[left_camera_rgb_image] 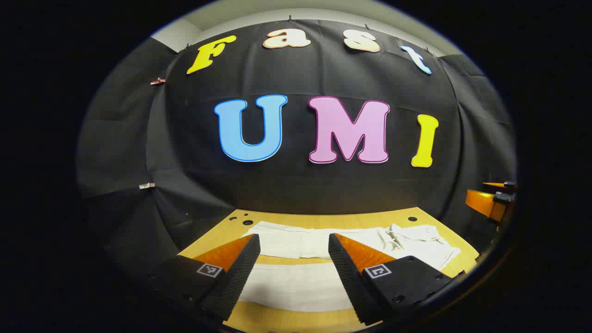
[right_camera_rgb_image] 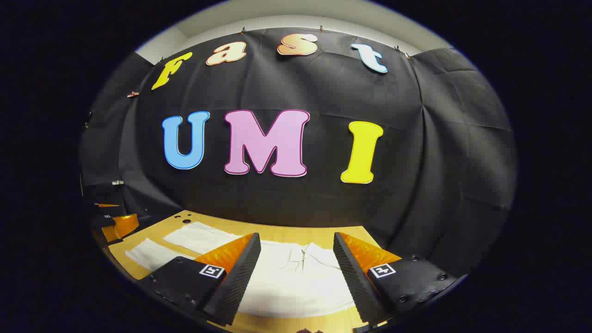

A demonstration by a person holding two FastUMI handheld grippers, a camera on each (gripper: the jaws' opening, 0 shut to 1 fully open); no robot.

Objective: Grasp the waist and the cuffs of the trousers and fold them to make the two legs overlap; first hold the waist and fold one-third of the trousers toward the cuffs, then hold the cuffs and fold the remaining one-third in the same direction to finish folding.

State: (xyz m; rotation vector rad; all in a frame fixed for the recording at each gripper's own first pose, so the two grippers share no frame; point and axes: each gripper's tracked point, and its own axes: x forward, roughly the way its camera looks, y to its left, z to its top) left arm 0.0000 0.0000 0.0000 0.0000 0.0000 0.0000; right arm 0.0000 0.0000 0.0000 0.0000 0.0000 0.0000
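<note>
While both grippers hover with jaws parted and nothing between them, white trousers (left_camera_rgb_image: 300, 252) lie spread flat on a wooden table (left_camera_rgb_image: 323, 221).
Left to right, left gripper view: left gripper (left_camera_rgb_image: 294, 259), ridged wedge-shaped fingers apart above the two legs, which lie side by side with a strip of table between; crumpled waist with drawstring toward the right; right gripper (left_camera_rgb_image: 492, 201) at the far right edge. Right gripper view: left gripper (right_camera_rgb_image: 111, 222) far left over the cuffs; soft, creased cloth; right gripper (right_camera_rgb_image: 296, 266) released above the waist. Table (right_camera_rgb_image: 286, 230) pale, smooth, with small round holes; black cloth wall (right_camera_rgb_image: 416, 138) behind, pleated and clipped up.
</note>
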